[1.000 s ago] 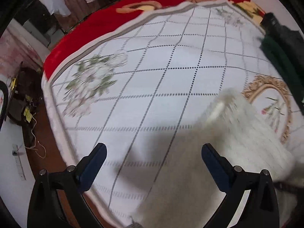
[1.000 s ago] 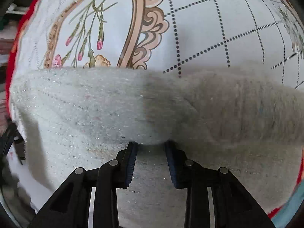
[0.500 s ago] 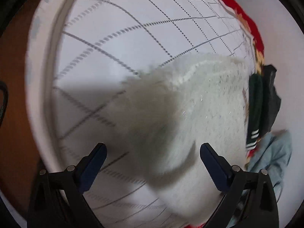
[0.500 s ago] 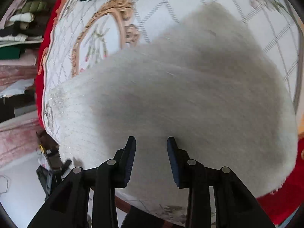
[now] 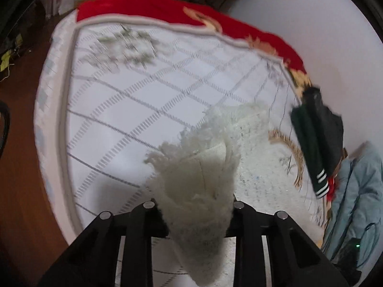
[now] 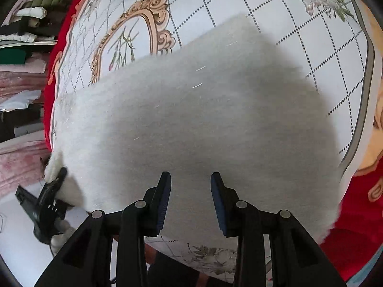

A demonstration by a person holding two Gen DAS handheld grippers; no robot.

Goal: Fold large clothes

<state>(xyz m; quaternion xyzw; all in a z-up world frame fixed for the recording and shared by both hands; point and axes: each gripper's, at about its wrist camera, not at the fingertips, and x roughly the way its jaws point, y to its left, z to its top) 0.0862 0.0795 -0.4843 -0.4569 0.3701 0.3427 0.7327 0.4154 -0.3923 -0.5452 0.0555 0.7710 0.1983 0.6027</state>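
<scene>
A fluffy white sweater (image 6: 191,119) lies folded on the patterned white bedspread (image 6: 299,35). In the left wrist view my left gripper (image 5: 196,212) is shut on a bunched corner of the white sweater (image 5: 198,191), which fills the gap between the jaws. The left gripper also shows at the sweater's left corner in the right wrist view (image 6: 51,186). My right gripper (image 6: 190,186) is open and empty just above the sweater's near edge, its blue pads (image 6: 165,201) apart.
A dark green garment with white stripes (image 5: 313,148) lies on the bed's far right. A light blue garment (image 5: 354,198) lies beside it. The red blanket (image 5: 153,7) borders the bedspread. Wooden floor (image 5: 21,143) lies left of the bed. Stacked clothes (image 6: 26,24) sit behind.
My left gripper has gone from open above the bed to shut on the sweater's corner. My right gripper has let go of the sweater and opened above it.
</scene>
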